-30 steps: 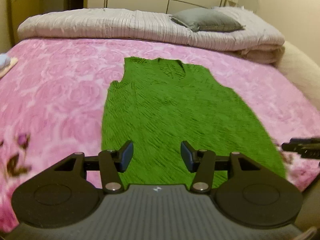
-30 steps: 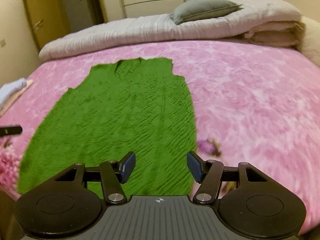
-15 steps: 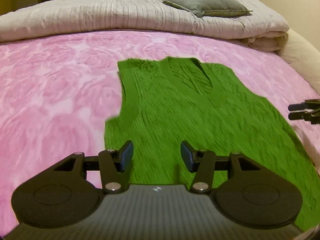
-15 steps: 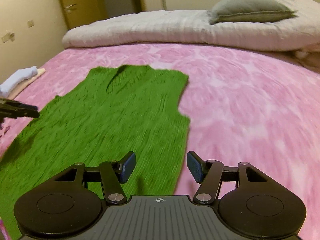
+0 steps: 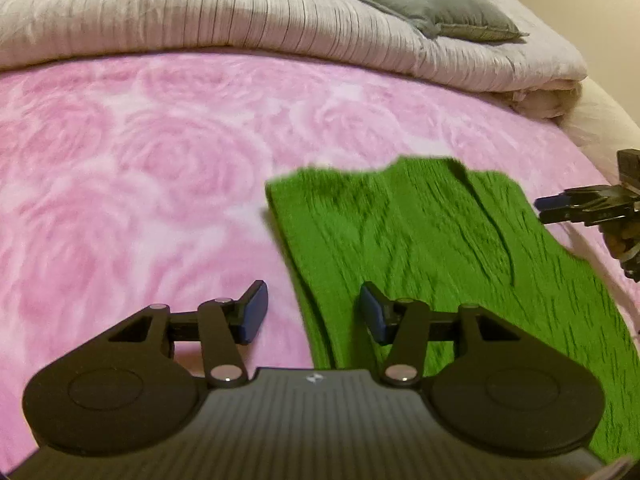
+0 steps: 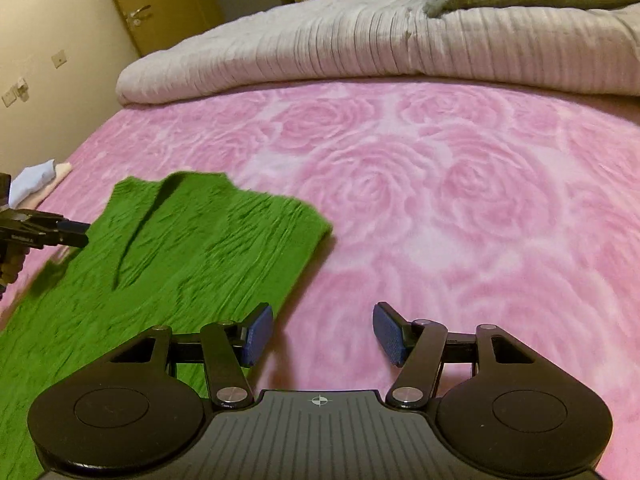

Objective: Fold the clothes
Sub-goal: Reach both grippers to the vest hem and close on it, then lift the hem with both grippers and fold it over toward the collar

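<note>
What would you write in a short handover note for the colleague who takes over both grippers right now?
Left gripper: open, empty, straddling the left edge of the green knit vest near its shoulder.
Right gripper: open, empty, just off the vest's right edge, over the pink rose blanket.
The vest lies flat and spread out on the blanket, neckline toward the rolled beige duvet and grey pillow.
Done: vest laid out; no fold visible yet.
Left: grasp the shoulder edges, probably one per gripper, and make every fold.
</note>
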Available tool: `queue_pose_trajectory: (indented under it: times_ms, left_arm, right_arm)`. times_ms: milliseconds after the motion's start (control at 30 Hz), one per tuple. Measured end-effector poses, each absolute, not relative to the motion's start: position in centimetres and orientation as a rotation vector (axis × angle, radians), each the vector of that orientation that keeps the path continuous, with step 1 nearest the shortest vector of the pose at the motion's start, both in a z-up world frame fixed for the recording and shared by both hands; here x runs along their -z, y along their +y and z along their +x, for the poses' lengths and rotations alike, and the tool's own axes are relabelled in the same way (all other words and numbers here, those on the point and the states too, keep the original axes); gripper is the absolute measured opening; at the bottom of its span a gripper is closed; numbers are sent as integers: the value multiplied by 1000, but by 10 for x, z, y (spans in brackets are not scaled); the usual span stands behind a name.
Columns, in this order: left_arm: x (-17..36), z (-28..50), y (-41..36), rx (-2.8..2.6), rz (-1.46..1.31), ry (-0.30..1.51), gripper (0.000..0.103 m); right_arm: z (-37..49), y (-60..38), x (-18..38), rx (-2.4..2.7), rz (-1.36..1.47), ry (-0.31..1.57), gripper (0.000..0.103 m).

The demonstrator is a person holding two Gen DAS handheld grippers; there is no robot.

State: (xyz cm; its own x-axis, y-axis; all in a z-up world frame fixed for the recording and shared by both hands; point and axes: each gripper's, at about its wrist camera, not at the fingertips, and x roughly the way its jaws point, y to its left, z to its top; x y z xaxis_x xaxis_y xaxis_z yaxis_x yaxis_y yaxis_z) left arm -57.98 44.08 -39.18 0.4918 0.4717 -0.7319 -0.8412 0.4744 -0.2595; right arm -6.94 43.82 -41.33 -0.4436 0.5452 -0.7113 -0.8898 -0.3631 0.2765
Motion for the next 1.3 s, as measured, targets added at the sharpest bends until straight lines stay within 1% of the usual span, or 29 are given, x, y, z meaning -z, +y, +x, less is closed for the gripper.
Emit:
queue_pose_trajectory:
  times_ms: [67, 100, 167, 233, 300, 333, 367, 400, 467, 667, 800, 900, 967, 1033, 1067, 1100, 1200, 1233, 1267, 1300]
  left_arm:
    - [394, -578, 457, -857, -667, 620, 43]
    - [395, -577, 465, -852, -669, 614, 40]
    - [398, -573, 479, -836, -670, 611, 40]
    - [401, -566, 489, -819, -649, 610, 34]
    - [404, -560, 495, -808, -624, 614, 29]
    - [404, -558, 495, -799, -610, 615, 24]
    - [404, -558, 494, -790, -603, 616, 21]
    - [403, -557, 493, -780, -596, 616, 14]
    - [399, -558, 490, -774, -589, 607, 11]
    - [356, -574, 451, -772, -559, 528, 10]
    - [321, -592, 398, -758, -556, 446, 9]
    - [303, -609, 333, -746, -570, 385, 9]
    - [301, -619, 286, -754, -590, 368, 10]
    - [307, -623, 237, -774, -600, 384, 12]
    - [315, -623, 214, -789, -618, 421, 12]
    - [323, -623, 192, -804, -636, 459, 16]
    - [349, -624, 136, -874, -756, 553, 17]
    - [354, -626, 122, -897, -801, 548, 17]
    - [357, -628, 110, -929, -847, 528, 17]
    - [358, -629, 102, -963, -891, 491, 20]
  right_arm:
    - [-69, 453, 415, -1948, -633, 820, 60]
    - [-70, 463, 415, -1952, -625, 829, 60]
    - [-73, 477, 417, -1964, -622, 826, 60]
    - [-78, 489, 418, -1981, -617, 806, 58]
    - [-84, 498, 421, -2001, -611, 806, 48]
    - [-87, 501, 422, -2018, -621, 804, 32]
    - [-91, 502, 422, -2043, -642, 804, 16]
    - [-95, 501, 421, -2051, -664, 787, 15]
    - [-100, 496, 418, -2053, -697, 741, 9]
    - [-101, 455, 377, -2094, -635, 611, 7]
    - [-101, 391, 333, -2148, -576, 529, 7]
    - [-103, 330, 312, -2186, -549, 491, 7]
    - [-104, 279, 305, -2201, -547, 474, 7]
    - [-108, 227, 306, -2207, -569, 469, 7]
    - [-112, 200, 310, -2193, -601, 469, 7]
    - [-116, 175, 317, -2162, -634, 487, 7]
    - [-139, 120, 347, -1925, -819, 594, 8]
    - [-144, 105, 356, -1844, -849, 617, 10]
    - [-144, 93, 362, -1791, -819, 685, 11]
    - [-142, 82, 367, -1749, -762, 770, 13]
